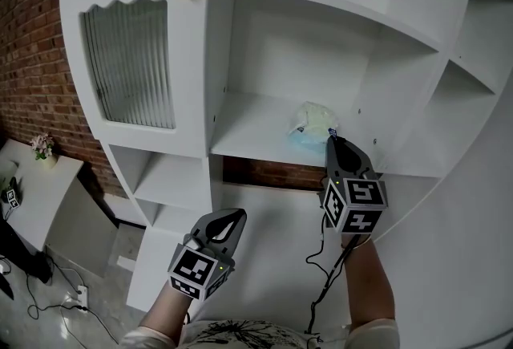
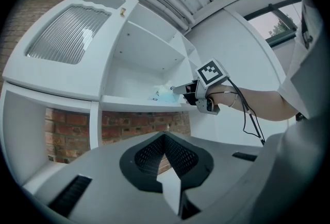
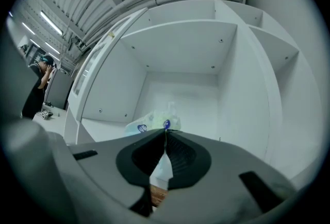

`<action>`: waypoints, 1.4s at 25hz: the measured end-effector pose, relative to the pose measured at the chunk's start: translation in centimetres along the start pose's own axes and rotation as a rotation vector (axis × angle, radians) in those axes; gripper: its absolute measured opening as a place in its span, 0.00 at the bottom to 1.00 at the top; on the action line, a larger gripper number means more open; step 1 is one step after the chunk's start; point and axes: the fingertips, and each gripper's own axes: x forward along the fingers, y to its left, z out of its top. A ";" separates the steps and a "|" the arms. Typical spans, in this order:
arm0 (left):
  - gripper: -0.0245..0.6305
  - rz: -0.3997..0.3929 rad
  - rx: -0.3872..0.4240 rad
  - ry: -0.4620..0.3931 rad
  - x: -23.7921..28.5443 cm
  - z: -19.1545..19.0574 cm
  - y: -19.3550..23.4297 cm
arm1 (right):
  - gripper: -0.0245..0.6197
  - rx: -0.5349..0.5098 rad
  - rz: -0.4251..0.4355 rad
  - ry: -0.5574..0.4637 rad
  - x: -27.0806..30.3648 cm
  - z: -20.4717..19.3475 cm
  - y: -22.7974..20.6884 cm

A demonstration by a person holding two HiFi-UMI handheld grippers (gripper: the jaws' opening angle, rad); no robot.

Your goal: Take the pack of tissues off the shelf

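- Tips of my right gripper (image 3: 165, 133) meet with no gap I can see, and nothing sits in the dark hollow behind them. In the head view they rest at the near corner of the pack of tissues (image 1: 311, 127); I cannot tell whether they nip any wrapper.
- My left gripper (image 1: 237, 216) is also closed and empty. It hangs low at 7 o'clock from the right one, below the shelf (image 1: 250, 131) and well away from the pack.
- The pack lies at 11 o'clock from the right tips in the head view and dead ahead at 12 in the right gripper view. It sits on the middle shelf toward the compartment's right side. It is lumpy, but its long side seems to run 9 to 3 across my line of approach.
- I judge that the right gripper is the one to take it: open the jaws, then close across the short side.
- Room is open toward the shelf's front edge (image 1: 264, 155) at 6 o'clock. The side wall (image 1: 393, 99) stands close at 3, and the upper shelf (image 1: 321, 2) is at 12.
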 end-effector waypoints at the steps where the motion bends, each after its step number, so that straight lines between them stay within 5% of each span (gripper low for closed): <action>1: 0.06 -0.001 -0.003 0.000 -0.2 -0.1 -0.2 | 0.05 0.001 0.001 -0.011 -0.4 0.2 0.2; 11: 0.06 0.040 -0.020 -0.007 -2.3 -0.7 -1.3 | 0.05 -0.116 0.051 -0.157 -7.8 2.2 4.3; 30: 0.06 0.069 -0.075 0.078 -5.7 -4.7 -4.9 | 0.05 0.116 0.143 0.067 -17.4 -15.7 10.8; 35: 0.06 0.079 -0.083 0.089 -6.0 -5.2 -4.7 | 0.05 0.148 0.149 0.090 -17.8 -17.4 11.3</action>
